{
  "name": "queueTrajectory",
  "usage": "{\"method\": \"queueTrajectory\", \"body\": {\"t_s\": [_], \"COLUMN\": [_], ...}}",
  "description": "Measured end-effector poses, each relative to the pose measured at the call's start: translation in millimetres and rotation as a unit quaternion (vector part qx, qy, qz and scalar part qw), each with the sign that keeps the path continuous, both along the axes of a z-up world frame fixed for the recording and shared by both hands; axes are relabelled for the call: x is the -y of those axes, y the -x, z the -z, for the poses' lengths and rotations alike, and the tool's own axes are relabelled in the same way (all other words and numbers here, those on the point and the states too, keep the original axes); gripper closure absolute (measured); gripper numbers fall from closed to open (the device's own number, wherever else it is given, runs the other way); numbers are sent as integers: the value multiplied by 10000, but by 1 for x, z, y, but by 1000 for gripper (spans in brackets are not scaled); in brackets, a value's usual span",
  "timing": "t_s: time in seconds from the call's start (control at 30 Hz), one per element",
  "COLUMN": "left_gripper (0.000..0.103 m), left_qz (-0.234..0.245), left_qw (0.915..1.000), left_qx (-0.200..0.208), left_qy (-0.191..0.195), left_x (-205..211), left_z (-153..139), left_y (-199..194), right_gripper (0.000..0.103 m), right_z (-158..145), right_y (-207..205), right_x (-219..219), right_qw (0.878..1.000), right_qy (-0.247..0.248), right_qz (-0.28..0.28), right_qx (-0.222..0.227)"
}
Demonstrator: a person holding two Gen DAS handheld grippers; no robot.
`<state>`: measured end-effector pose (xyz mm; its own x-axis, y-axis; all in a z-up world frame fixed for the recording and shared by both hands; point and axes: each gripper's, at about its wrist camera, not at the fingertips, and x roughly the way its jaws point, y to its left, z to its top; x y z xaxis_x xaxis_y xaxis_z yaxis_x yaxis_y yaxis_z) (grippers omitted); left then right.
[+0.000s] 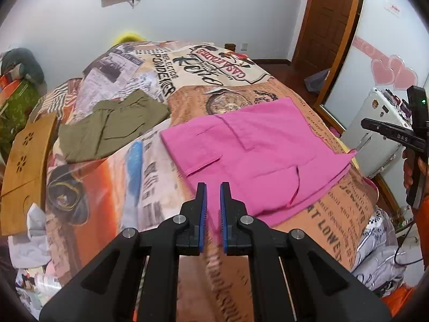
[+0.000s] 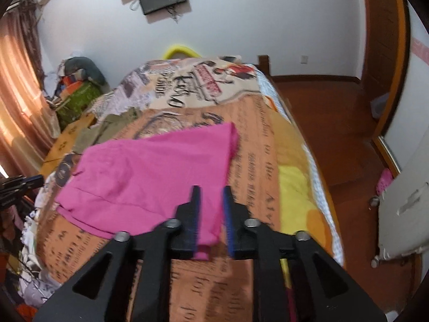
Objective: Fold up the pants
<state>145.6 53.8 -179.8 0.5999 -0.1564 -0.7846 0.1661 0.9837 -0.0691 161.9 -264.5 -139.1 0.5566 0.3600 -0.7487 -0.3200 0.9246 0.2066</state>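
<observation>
Pink pants (image 1: 257,150) lie folded flat on the printed bedspread (image 1: 112,187). In the left wrist view my left gripper (image 1: 213,187) hovers over their near edge, jaws a little apart, with nothing between them. In the right wrist view the pink pants (image 2: 150,171) spread ahead and to the left. My right gripper (image 2: 211,190) is open above their near right corner, and a pink corner hangs between the fingers without being pinched. The right gripper also shows at the right edge of the left wrist view (image 1: 396,134).
Folded olive-green pants (image 1: 112,131) lie at the left of the bed. A wooden board (image 1: 24,171) lies beyond them. Bedding and clutter hang at the bed's near edges. A wooden floor (image 2: 335,123) and a white cabinet (image 2: 407,201) are to the right.
</observation>
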Motion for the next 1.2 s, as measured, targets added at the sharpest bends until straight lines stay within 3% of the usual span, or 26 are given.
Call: {"method": "queueTrajectory", "body": {"t_s": [0.07, 0.3, 0.4, 0.47, 0.63, 0.8, 1.0, 1.13, 1.2], "left_gripper": [95, 92, 87, 83, 81, 80, 79, 67, 67], "left_qz": [91, 130, 74, 106, 20, -440, -790, -908, -954], "left_qw": [9999, 9979, 9984, 9986, 9986, 9986, 9961, 9955, 9952], "left_qx": [-115, -632, -557, -514, -502, -107, 71, -3, -86], "left_qy": [56, -28, 28, -34, -186, -285, -386, -271, -179], "left_x": [10, 31, 28, 26, 16, -5, -28, -40, -45], "left_z": [7, 50, 57, 56, 45, 19, 6, 13, 21], "left_y": [-10, -23, -16, -10, -5, -20, -71, -107, -123], "right_gripper": [71, 71, 71, 71, 71, 70, 65, 65, 65], "right_z": [2, 49, 79, 84, 78, 57, 35, 34, 37], "right_y": [0, -1, 3, 9, 8, -6, -41, -71, -83], "right_x": [-15, -64, -68, -62, -48, -43, -35, -38, -37], "right_qw": [9999, 9958, 9919, 9926, 9918, 9943, 9984, 9992, 9992], "right_qy": [-57, 41, 105, -25, 36, 208, 52, 122, 173], "right_qz": [-147, -725, -804, -747, -705, -642, -411, -284, -263], "right_qx": [35, -552, -982, -959, -1068, -823, -372, -245, -256]}}
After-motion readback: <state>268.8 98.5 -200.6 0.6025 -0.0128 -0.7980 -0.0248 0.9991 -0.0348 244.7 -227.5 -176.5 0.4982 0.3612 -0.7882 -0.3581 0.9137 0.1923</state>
